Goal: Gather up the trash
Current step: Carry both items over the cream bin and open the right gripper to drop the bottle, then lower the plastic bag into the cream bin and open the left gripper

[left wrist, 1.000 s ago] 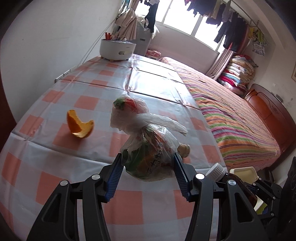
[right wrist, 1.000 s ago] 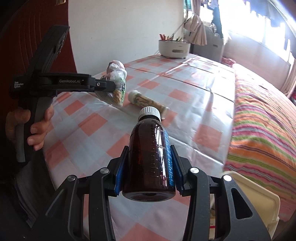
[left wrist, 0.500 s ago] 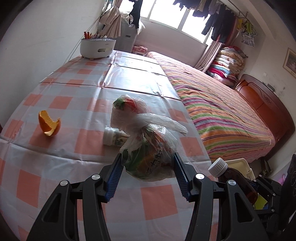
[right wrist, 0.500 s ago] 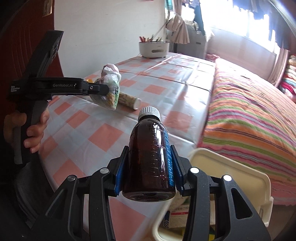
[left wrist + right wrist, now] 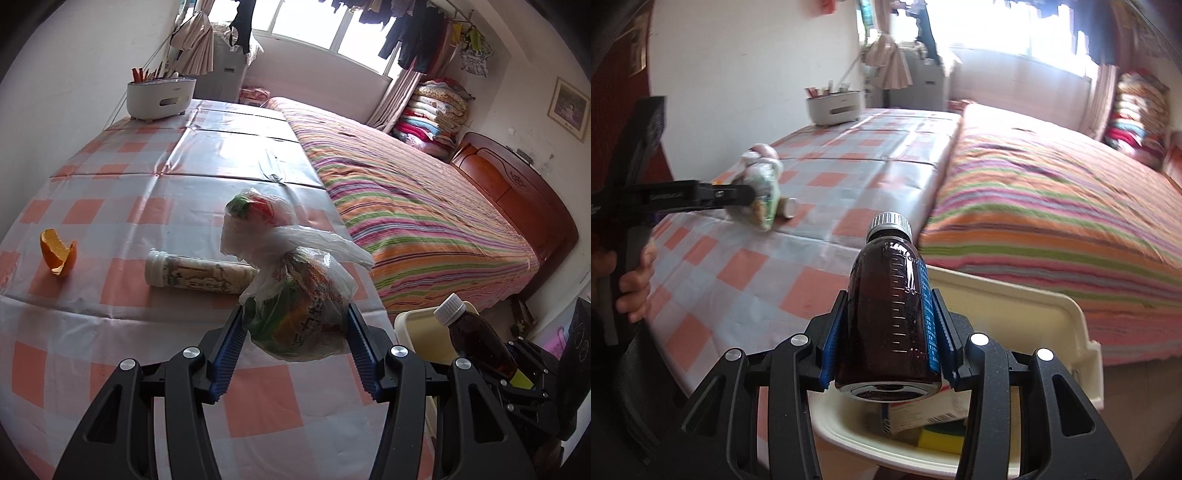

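My left gripper point(image 5: 295, 325) is shut on a knotted clear plastic bag of trash point(image 5: 299, 314) and holds it above the checked tablecloth point(image 5: 110, 184). My right gripper point(image 5: 886, 325) is shut on a brown bottle point(image 5: 890, 317) with a white cap, held over the cream bin point(image 5: 1034, 314) beside the table. The bin point(image 5: 417, 325) and the bottle point(image 5: 476, 339) also show in the left wrist view at lower right. A cream tube point(image 5: 195, 275) and an orange peel point(image 5: 57, 253) lie on the table. The left gripper with its bag point(image 5: 761, 199) shows in the right wrist view.
A white holder with utensils point(image 5: 160, 96) stands at the table's far end. A striped bed point(image 5: 424, 206) runs along the table's right side. The bin holds a carton point(image 5: 923, 410) and a yellow-green sponge point(image 5: 942, 439).
Both grippers have swung right, toward the bin. The right gripper with the bottle now hangs over the bin. The tube has come fully into the left wrist view.
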Motion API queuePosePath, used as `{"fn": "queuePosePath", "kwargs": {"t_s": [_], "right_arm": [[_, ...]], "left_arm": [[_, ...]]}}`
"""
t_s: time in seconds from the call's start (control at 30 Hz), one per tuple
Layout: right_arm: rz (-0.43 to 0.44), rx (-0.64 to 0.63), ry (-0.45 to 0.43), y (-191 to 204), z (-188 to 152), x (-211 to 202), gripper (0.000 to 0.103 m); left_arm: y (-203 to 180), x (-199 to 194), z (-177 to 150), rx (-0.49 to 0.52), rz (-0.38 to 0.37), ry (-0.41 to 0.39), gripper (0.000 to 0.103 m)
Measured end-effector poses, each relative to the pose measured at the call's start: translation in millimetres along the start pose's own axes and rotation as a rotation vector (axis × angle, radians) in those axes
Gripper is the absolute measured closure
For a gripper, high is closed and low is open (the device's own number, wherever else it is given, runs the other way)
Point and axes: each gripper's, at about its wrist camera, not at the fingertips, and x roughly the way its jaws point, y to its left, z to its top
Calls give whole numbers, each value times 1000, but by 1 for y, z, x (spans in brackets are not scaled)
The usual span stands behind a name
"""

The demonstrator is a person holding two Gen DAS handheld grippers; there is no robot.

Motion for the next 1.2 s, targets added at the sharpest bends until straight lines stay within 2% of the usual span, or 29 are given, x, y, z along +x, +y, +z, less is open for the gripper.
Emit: {"fn": "queuePosePath", "kwargs": {"t_s": [0.3,0.53,0.67,0.8,1.0,1.2], "right_arm": [[-93,116,19,-39,-15,5,61],[-126,170,28,-48,-18,6,60],[-144,181,16,-48,-18,3,45],[-165,225,-44,-53,-13,-12,44],[-259,359,-198,-73,-8,-44,36],[-311,445,-308,-88,-11,-67,35]], "left_arm": [[-19,8,-3,29,-22,19,50],[-33,12,-8,52,-34,27,50],[-39,15,-9,62,-40,34,50],[-46,16,-9,67,-54,39,50],[-69,22,-14,97,-92,53,50],[-102,33,-24,148,-139,89,50]]}}
